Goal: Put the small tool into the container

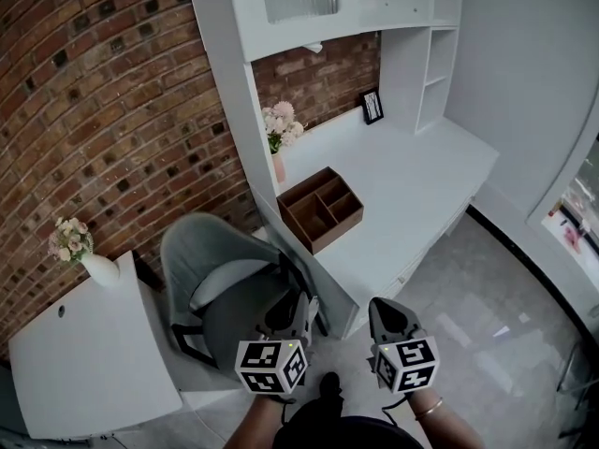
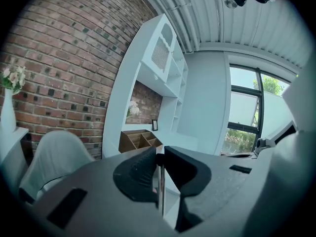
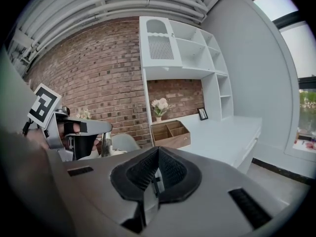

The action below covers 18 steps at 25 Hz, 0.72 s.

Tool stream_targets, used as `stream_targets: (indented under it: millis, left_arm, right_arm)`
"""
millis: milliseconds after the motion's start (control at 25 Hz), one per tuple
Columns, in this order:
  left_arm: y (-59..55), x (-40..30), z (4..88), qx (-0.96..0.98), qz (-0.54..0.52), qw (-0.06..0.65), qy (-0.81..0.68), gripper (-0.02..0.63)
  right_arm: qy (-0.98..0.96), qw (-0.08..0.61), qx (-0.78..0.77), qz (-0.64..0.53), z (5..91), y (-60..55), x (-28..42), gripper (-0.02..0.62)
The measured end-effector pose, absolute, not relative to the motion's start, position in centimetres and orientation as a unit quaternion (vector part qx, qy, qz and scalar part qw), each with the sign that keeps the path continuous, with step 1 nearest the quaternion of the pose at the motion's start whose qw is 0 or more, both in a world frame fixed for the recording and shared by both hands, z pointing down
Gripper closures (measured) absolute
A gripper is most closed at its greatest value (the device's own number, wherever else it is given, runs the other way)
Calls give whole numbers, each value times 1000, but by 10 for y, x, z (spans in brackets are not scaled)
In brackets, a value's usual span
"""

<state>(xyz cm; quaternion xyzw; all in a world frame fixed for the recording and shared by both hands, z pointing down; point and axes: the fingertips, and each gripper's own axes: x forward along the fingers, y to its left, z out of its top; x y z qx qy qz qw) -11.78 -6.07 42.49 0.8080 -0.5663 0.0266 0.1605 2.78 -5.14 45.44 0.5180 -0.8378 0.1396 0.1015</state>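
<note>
We grip a thin metal tool (image 2: 160,186) in our left hand-held gripper (image 1: 302,301); our right hand-held gripper (image 1: 379,305) sits closed and empty.

Home study nook: white desk (image 1: 412,185), built-in shelves (image 1: 440,59), grey chair (image 1: 220,283), brick wall (image 1: 84,92), flower vase (image 1: 280,143)

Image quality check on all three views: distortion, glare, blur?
Head view: barrel distortion bows the brick wall; lighting even, sharp. Left gripper view: heavy fisheye, black vignette, window bright but readable, near jaws soft. Right gripper view: same fisheye, window blown out, desk sharp.
</note>
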Motion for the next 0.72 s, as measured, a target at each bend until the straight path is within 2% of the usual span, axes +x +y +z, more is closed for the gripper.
stream_targets:
  millis: [720]
  left_arm:
    - [-168, -121, 410, 817, 16, 164, -552, 548]
  right_arm:
    - [-828, 108, 530, 149, 459, -157, 22, 591]
